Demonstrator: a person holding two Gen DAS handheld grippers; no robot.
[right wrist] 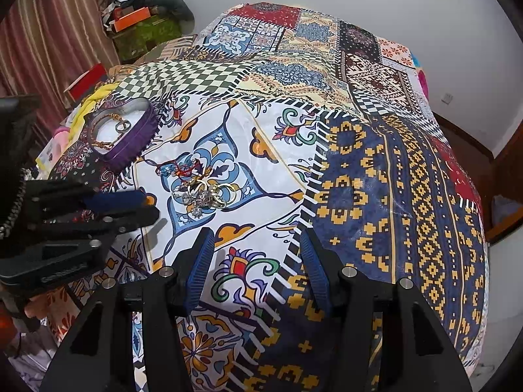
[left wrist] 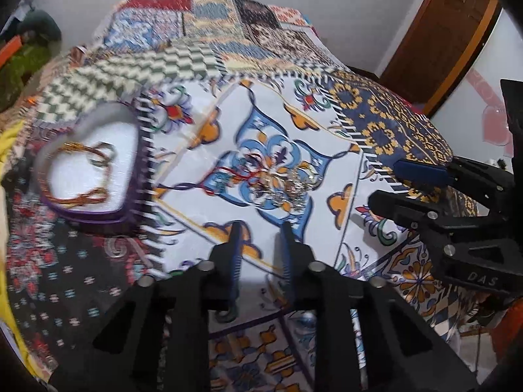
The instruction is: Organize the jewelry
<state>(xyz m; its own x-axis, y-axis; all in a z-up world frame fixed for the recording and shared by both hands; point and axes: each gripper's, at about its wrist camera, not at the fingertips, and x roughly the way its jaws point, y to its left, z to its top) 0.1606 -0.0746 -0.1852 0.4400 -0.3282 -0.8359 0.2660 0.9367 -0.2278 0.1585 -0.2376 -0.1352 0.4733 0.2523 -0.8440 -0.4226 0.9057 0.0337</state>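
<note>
Holding bracelets (right wrist: 104,123) and a ring (right wrist: 123,126), the purple heart-shaped box (right wrist: 137,137).

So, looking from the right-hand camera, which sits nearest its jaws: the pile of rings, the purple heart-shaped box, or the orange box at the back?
1. The pile of rings, just ahead of the right gripper, slightly left.
2. The purple heart-shaped box, farther off to the left, holding a bracelet.
3. The orange box, far back left by the wall.

Bed with patchwork bedspread (right wrist: 376,170). Purple heart-shaped box (right wrist: 130,137) lying far-left of right gripper; loose pile of rings and bracelets (right wrist: 202,189) just ahead, slightly left.
</note>
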